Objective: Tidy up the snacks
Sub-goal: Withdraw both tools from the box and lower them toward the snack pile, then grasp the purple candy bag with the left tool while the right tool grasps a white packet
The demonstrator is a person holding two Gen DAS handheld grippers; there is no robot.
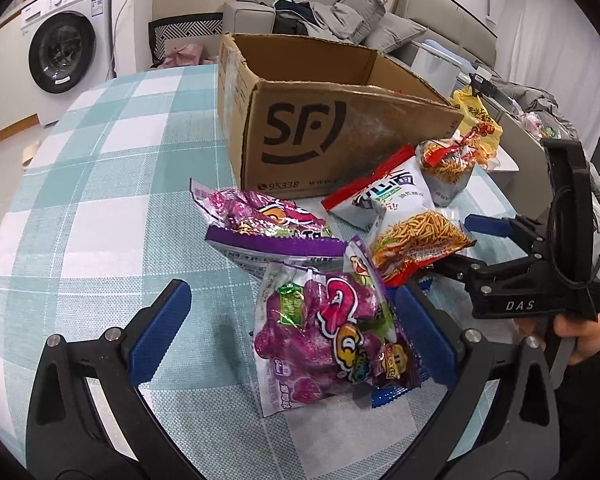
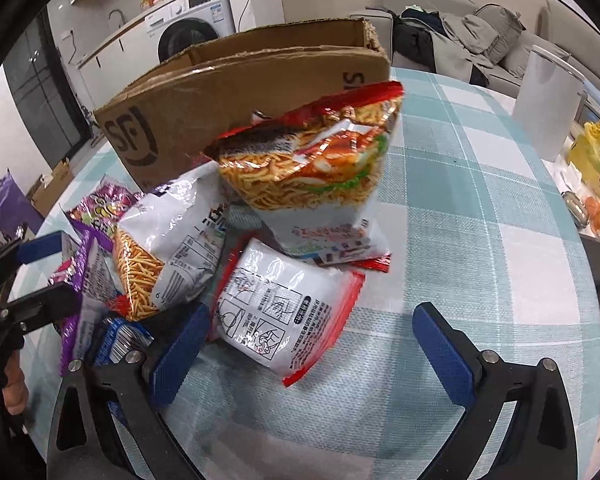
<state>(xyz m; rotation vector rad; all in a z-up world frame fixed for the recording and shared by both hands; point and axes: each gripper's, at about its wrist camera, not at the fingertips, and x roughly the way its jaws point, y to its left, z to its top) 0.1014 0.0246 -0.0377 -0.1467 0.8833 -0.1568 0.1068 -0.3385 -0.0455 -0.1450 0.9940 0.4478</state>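
We see the bench [image 1: 100, 128] carrying an open cardboard box [image 1: 300, 136], snack packets heaped just before it. Our left claw [image 1: 288, 336] gapes wide around a purple snack bag [image 1: 320, 336]; our right claw [image 2: 312, 352] is released around a white noodle packet [image 2: 276, 308].

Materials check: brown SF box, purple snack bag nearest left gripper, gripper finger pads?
Brown SF-printed box: corrugated cardboard, matte; torn fluted top edge shows in the right wrist view. Purple snack bag: thin plastic film, glossy, crinkled, with glare and a clear window. Blue finger pads of the left gripper: look like ridged plastic or rubber, matte; which one is unclear.
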